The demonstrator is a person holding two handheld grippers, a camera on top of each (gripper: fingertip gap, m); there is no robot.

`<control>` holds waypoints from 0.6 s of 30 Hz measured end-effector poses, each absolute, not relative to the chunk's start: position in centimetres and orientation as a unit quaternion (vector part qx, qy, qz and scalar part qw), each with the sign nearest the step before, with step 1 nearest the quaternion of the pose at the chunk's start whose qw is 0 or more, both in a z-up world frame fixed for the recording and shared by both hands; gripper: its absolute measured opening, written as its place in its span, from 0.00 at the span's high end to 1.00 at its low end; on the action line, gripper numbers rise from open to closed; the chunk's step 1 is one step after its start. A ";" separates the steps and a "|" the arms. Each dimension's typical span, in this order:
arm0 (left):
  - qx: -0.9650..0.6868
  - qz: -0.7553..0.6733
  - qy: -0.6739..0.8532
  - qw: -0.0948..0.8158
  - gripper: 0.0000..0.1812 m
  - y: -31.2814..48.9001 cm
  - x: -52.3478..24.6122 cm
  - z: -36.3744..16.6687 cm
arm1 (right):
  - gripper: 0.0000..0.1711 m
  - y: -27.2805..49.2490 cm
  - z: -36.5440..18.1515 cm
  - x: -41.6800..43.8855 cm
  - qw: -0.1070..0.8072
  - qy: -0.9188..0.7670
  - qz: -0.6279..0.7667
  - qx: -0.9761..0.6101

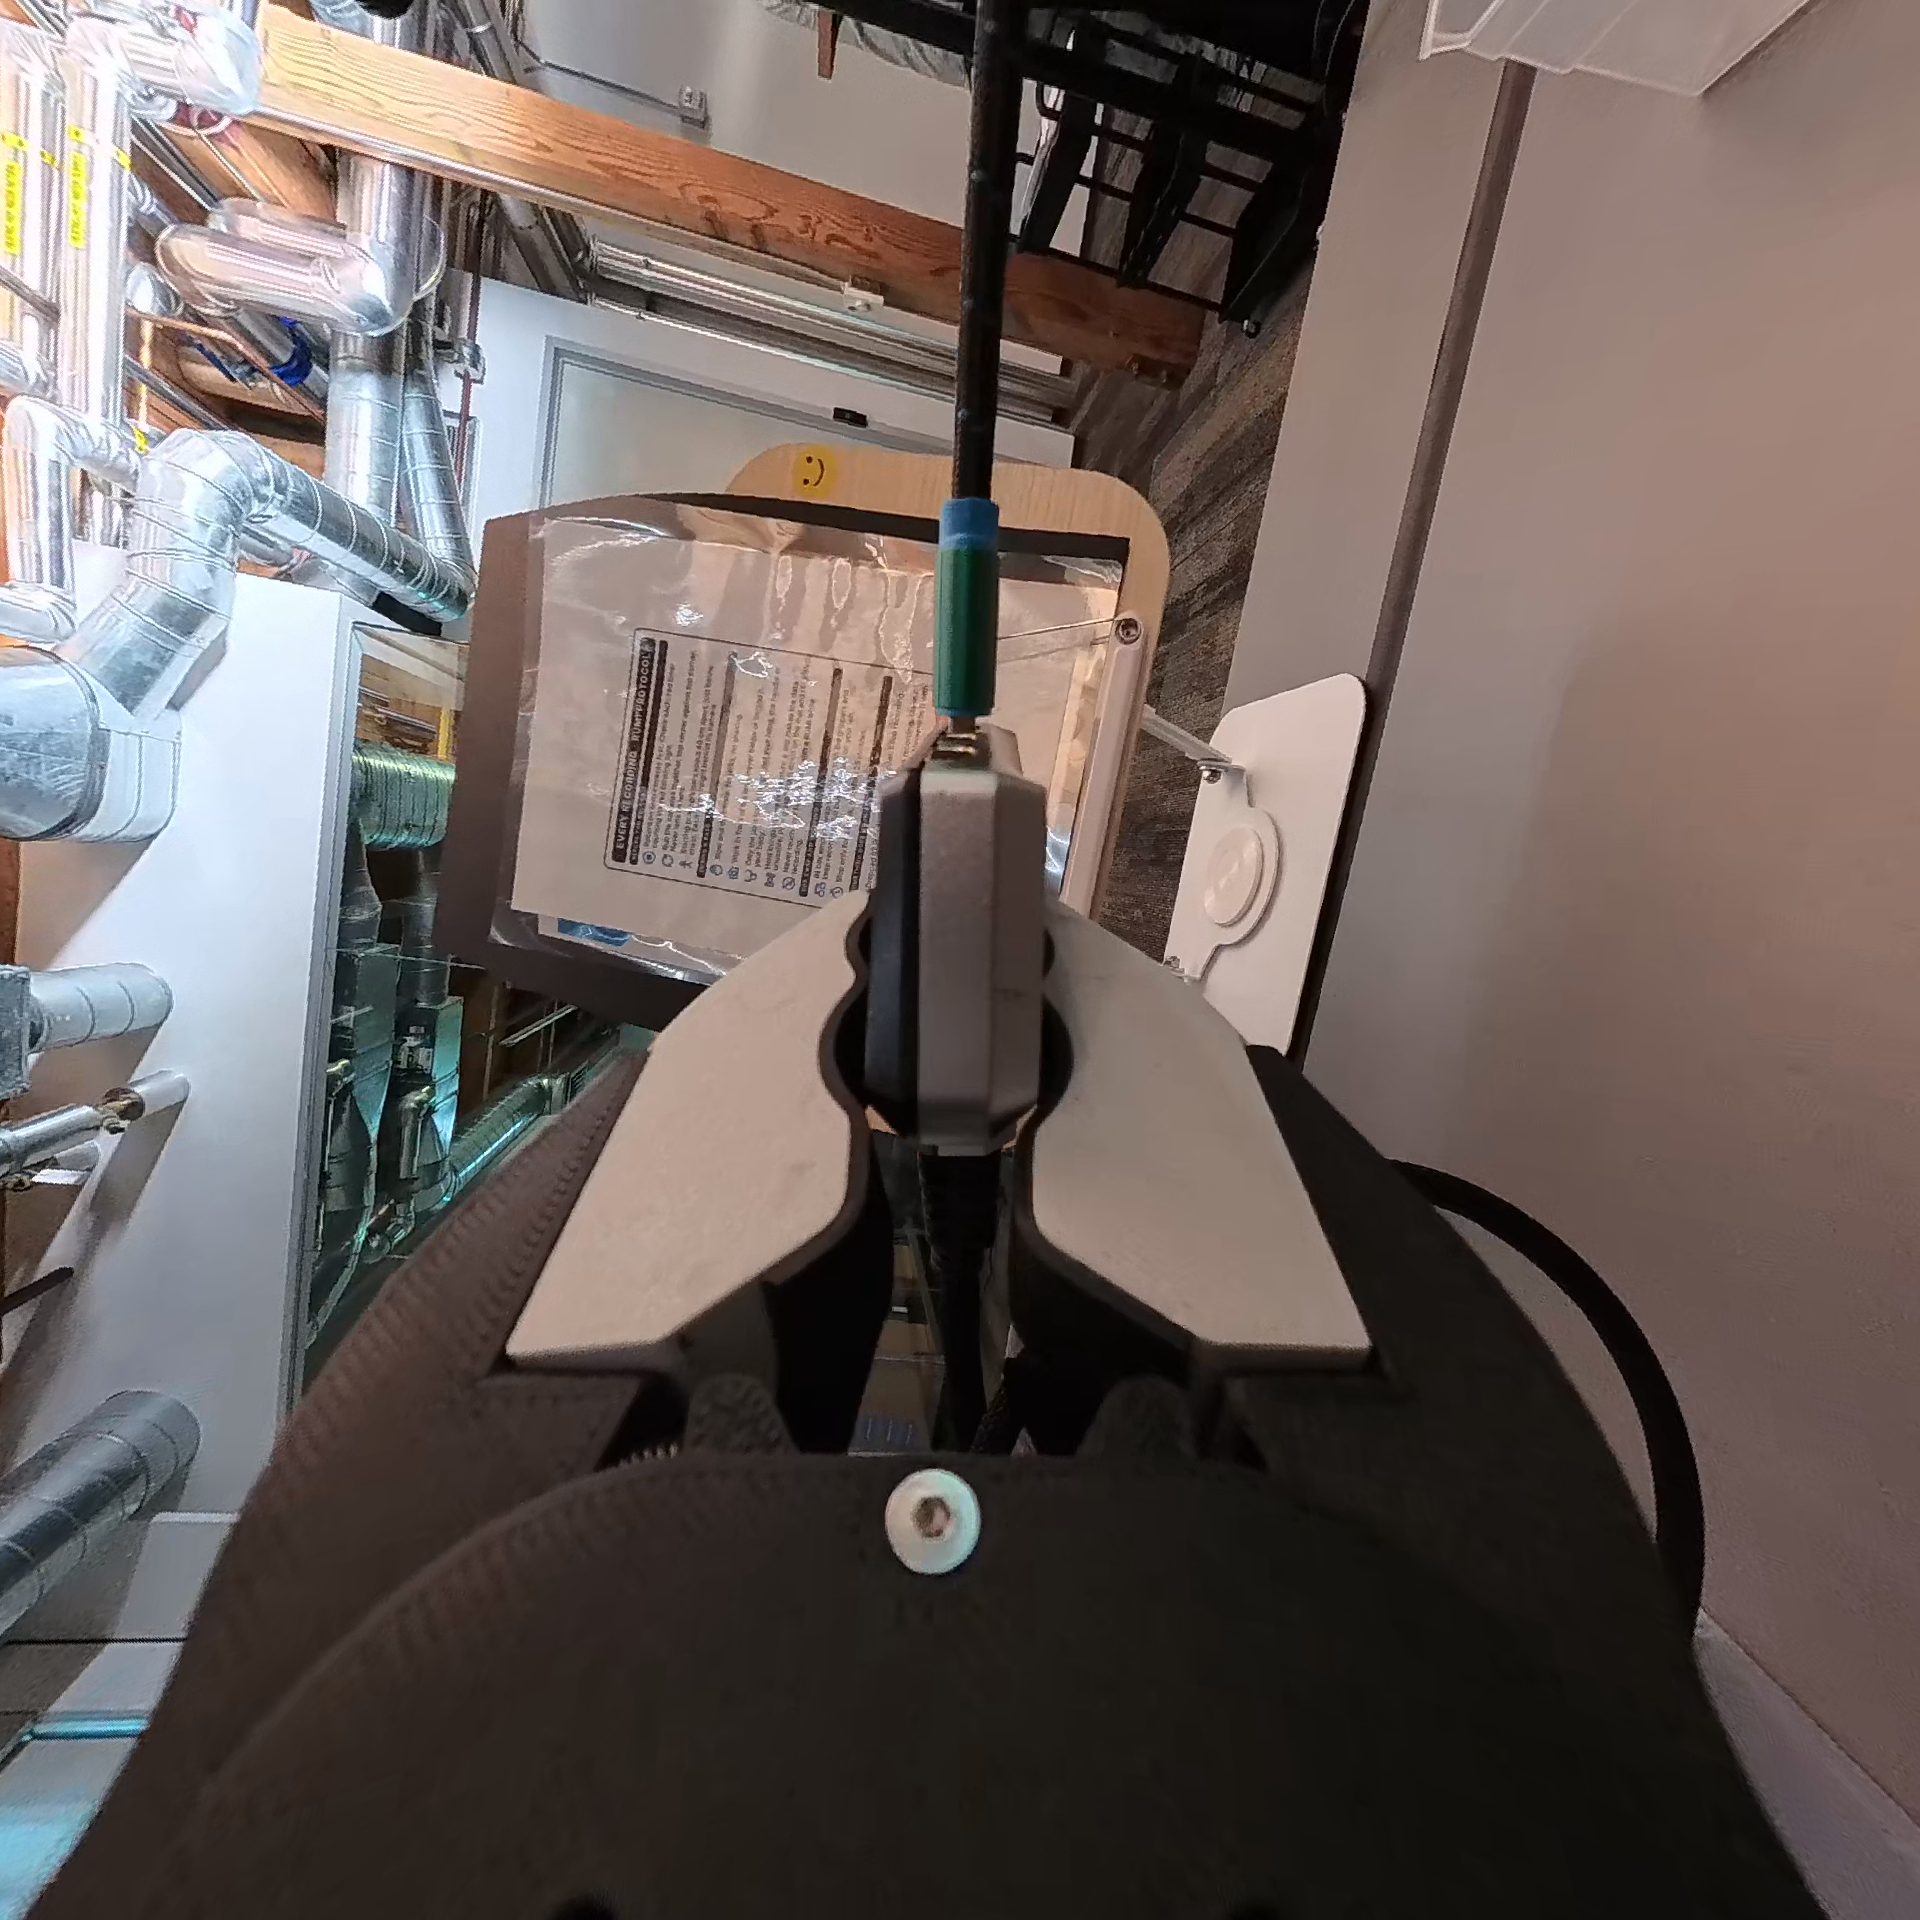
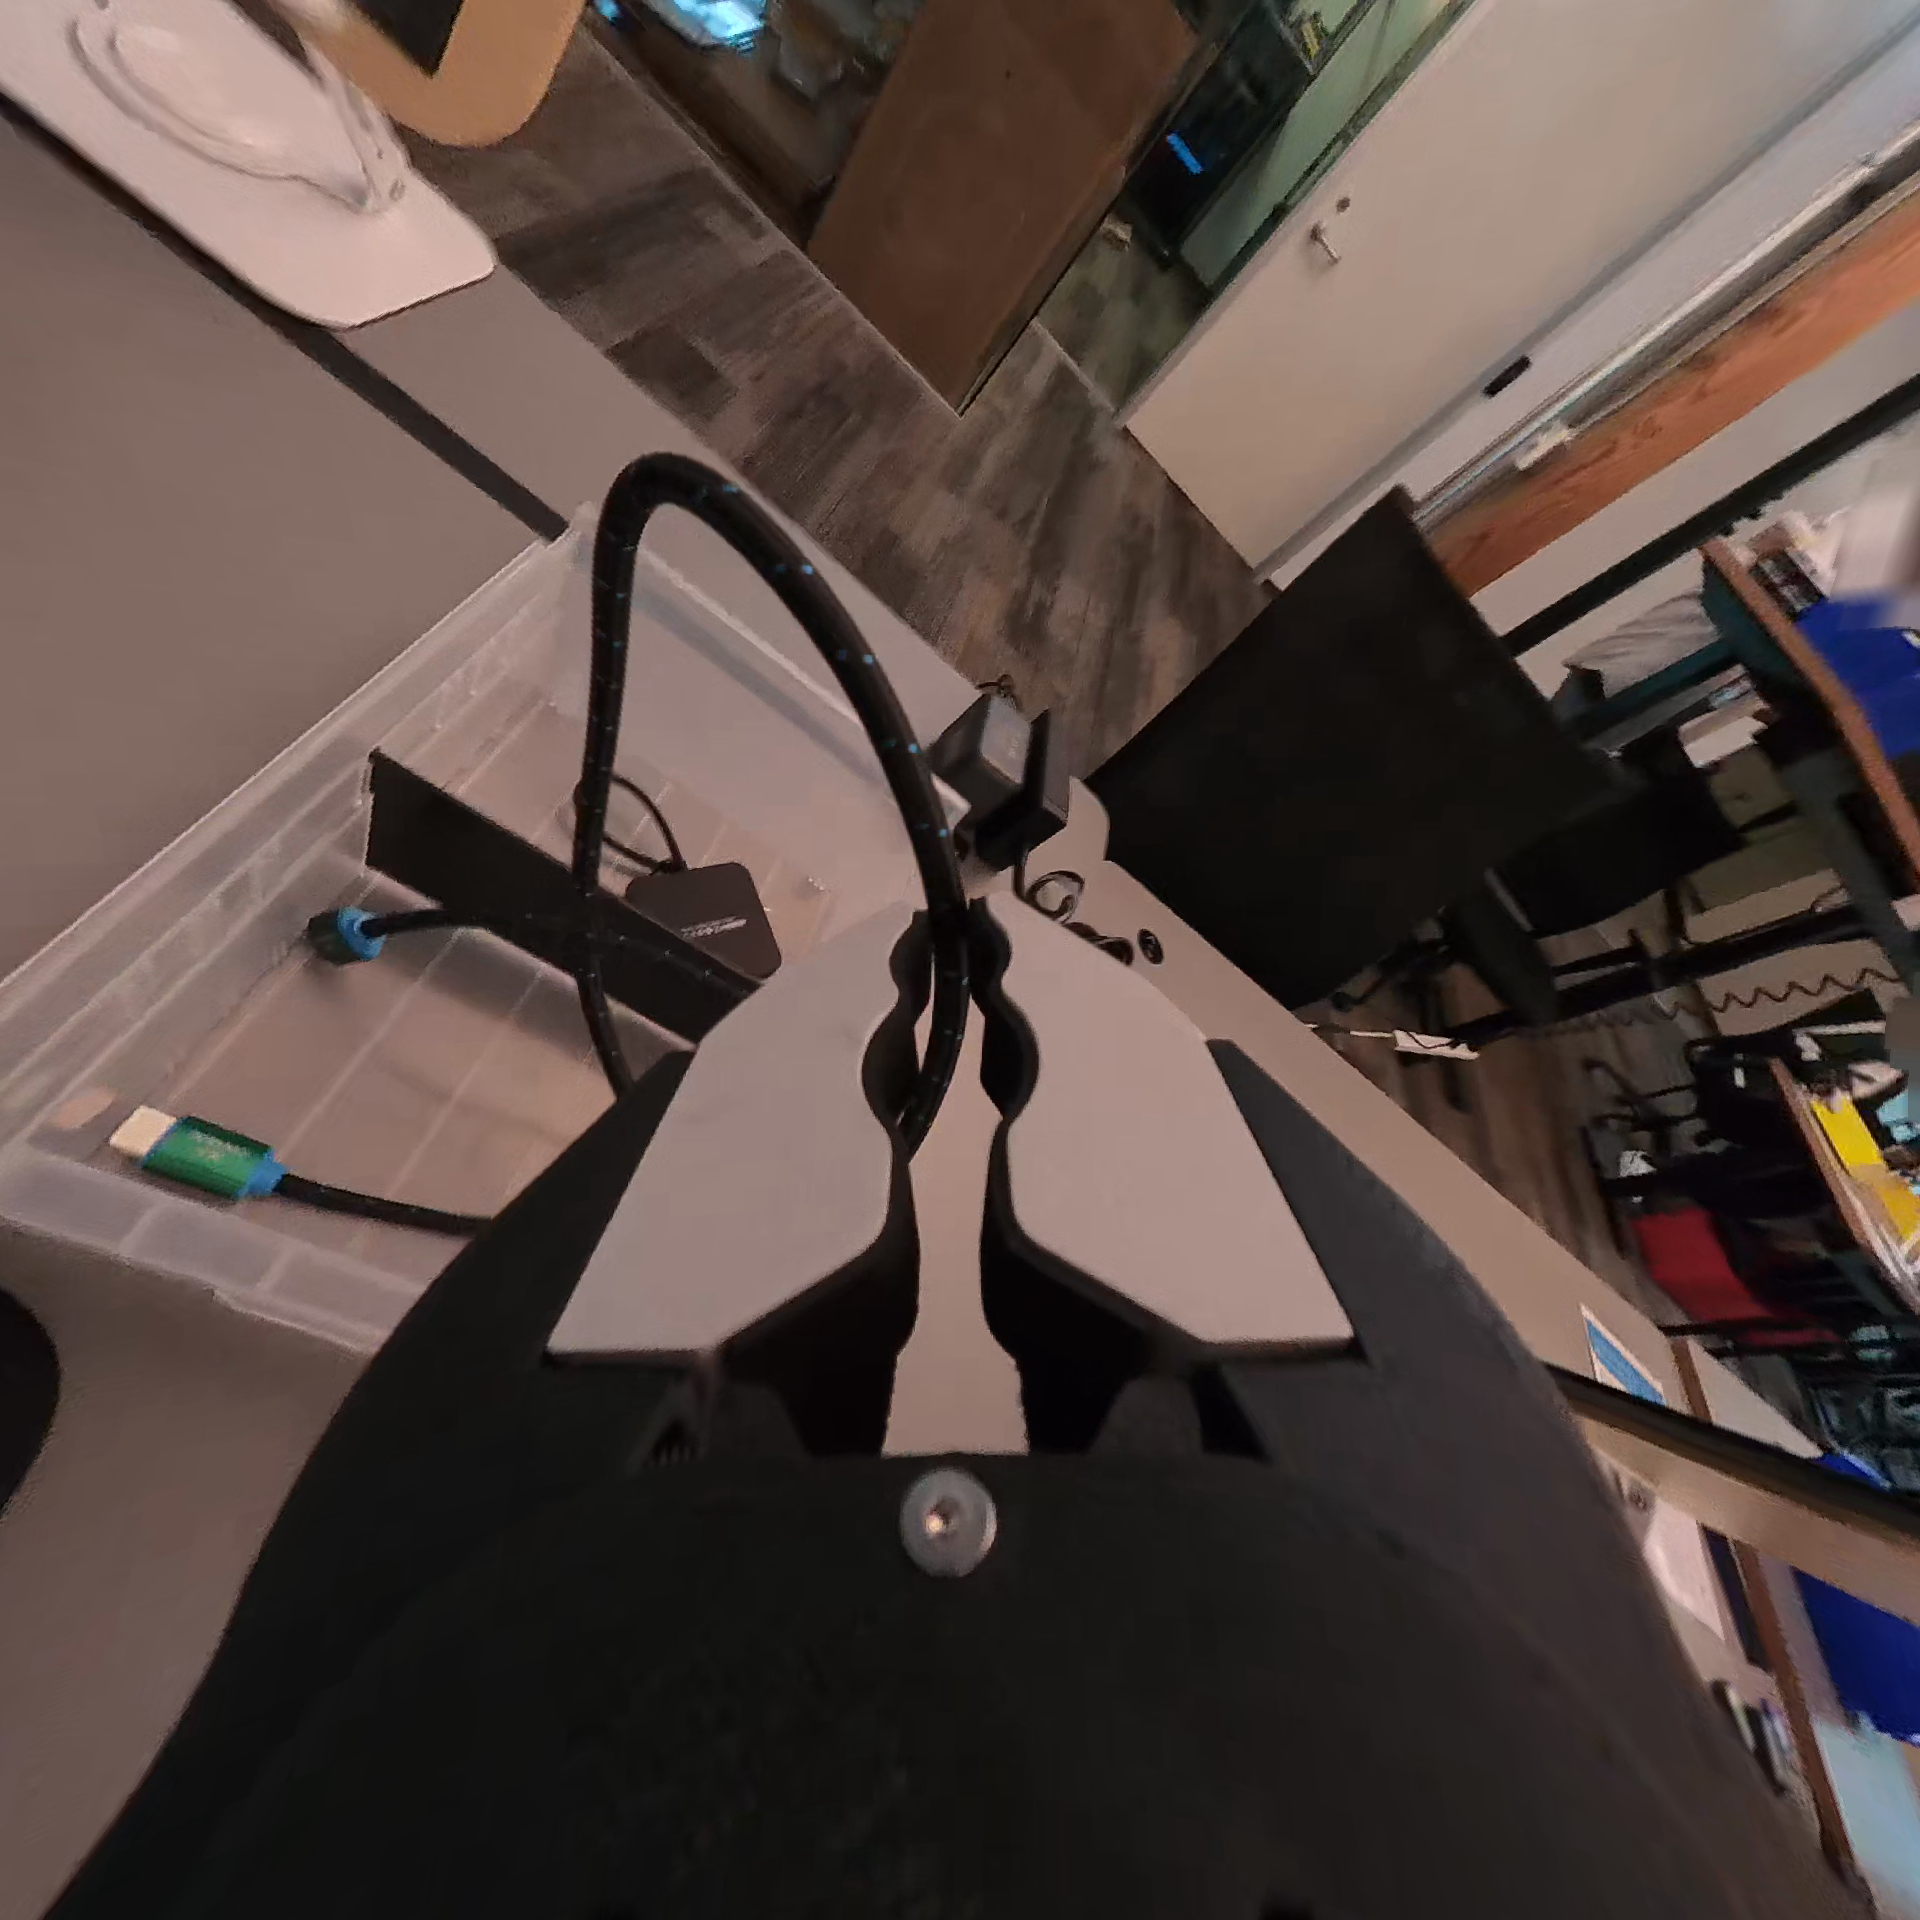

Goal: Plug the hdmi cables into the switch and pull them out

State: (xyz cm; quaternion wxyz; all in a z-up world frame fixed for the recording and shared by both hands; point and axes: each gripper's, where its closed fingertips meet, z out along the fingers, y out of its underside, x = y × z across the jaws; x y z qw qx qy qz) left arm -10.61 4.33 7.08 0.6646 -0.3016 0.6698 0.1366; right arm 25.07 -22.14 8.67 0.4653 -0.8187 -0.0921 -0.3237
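In the left wrist view my left gripper [image 1: 956, 997] is shut on a grey HDMI switch [image 1: 977, 831], held edge-on between the fingers. A green HDMI plug with a blue collar [image 1: 964, 634] sits in the switch's far end, and its black braided cable [image 1: 982, 260] runs straight away. Another black cable leaves the switch's near end between the fingers. In the right wrist view my right gripper [image 2: 951, 935] is shut on a black braided cable [image 2: 727, 509] that arches in a loop. A loose green plug [image 2: 203, 1148] and a blue-collared plug [image 2: 348, 932] lie in a clear bin [image 2: 499, 623].
A small black box [image 2: 707, 920] lies in the bin. A black power adapter [image 2: 1003, 774] sits on the grey table beyond my right fingertips. A wooden board with a laminated sheet [image 1: 790, 727] and a white stand base [image 1: 1268, 852] stand beyond the switch.
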 end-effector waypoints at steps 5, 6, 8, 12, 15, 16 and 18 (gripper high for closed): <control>-0.300 0.138 0.674 0.660 0.87 4.2 -10.4 6.7 | 0.96 -19.9 1.4 25.0 0.368 -0.197 -0.257 -0.872; -0.300 0.138 0.675 0.660 0.87 4.2 -10.3 6.7 | 0.96 -19.3 -0.3 24.6 0.351 -0.214 -0.229 -0.882; -0.300 0.138 0.676 0.659 0.87 4.2 -10.3 6.6 | 0.96 -18.1 -3.5 23.3 0.327 -0.235 -0.151 -0.903; -0.300 0.138 0.676 0.659 0.86 4.4 -10.2 6.5 | 0.92 -15.8 -6.1 22.5 0.327 -0.193 -0.057 -0.923; -0.294 0.137 0.672 0.666 0.87 4.3 -10.2 6.7 | 0.82 -15.8 -5.3 22.6 0.336 -0.179 -0.066 -0.922; -0.292 0.136 0.670 0.669 0.87 4.3 -10.2 6.9 | 0.80 -15.7 -4.2 22.4 0.354 -0.183 -0.075 -0.914; -0.283 0.136 0.664 0.679 0.87 4.1 -10.2 7.3 | 0.79 -15.2 -0.9 21.1 0.415 -0.199 -0.093 -0.883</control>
